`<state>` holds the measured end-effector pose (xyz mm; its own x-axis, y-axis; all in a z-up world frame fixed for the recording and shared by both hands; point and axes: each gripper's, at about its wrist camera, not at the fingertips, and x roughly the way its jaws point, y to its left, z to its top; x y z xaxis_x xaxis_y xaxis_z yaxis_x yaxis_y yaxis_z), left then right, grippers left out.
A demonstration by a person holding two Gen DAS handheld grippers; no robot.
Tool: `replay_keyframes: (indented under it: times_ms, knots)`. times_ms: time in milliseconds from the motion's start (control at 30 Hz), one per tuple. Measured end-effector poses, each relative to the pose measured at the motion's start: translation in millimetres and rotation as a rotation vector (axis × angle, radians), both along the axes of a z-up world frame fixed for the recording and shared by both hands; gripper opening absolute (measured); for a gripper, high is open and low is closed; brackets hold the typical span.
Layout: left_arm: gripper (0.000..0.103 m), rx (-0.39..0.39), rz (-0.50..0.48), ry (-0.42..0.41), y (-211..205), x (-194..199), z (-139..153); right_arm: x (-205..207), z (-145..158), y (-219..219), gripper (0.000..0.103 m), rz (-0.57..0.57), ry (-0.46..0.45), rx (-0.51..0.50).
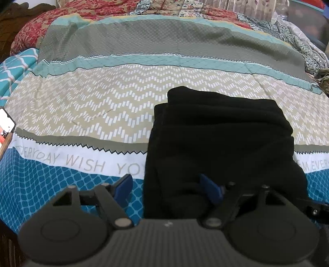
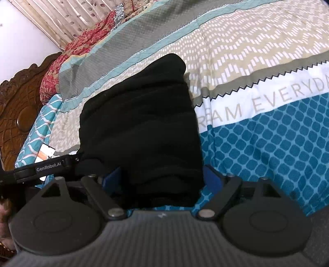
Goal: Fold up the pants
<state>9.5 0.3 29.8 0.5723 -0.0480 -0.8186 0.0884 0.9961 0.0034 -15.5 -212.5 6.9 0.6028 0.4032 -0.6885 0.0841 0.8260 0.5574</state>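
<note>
Black pants [image 1: 222, 139] lie folded into a thick stack on the patterned bedspread [image 1: 92, 106]. In the left wrist view my left gripper [image 1: 167, 187] stands wide over the stack's near left edge. One blue fingertip [image 1: 125, 184] is over the bedspread, the other is over the black cloth, and neither pad presses on it. In the right wrist view the pants [image 2: 139, 123] run away from me, and their near end lies between the spread fingers of my right gripper [image 2: 162, 176]. Its pads stand at the cloth's sides without squeezing it. The left gripper's black body [image 2: 51, 166] sits at the stack's left side.
A phone [image 1: 6, 127] with a lit screen lies near the bed's left edge, and shows as the phone [image 2: 46, 154] in the right wrist view too. A carved wooden headboard [image 2: 18, 106] and a red floral quilt [image 1: 61, 18] lie beyond. A hand [image 2: 4, 215] shows at the lower left.
</note>
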Motion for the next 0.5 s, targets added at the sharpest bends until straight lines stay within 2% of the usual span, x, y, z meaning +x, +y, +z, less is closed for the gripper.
replay_keyframes:
  times_ms: [500]
  knots:
    - [0.088, 0.0, 0.03, 0.0, 1.1, -0.2, -1.8, -5.1, 2.1, -3.7, 0.088, 0.024, 0.018, -0.027]
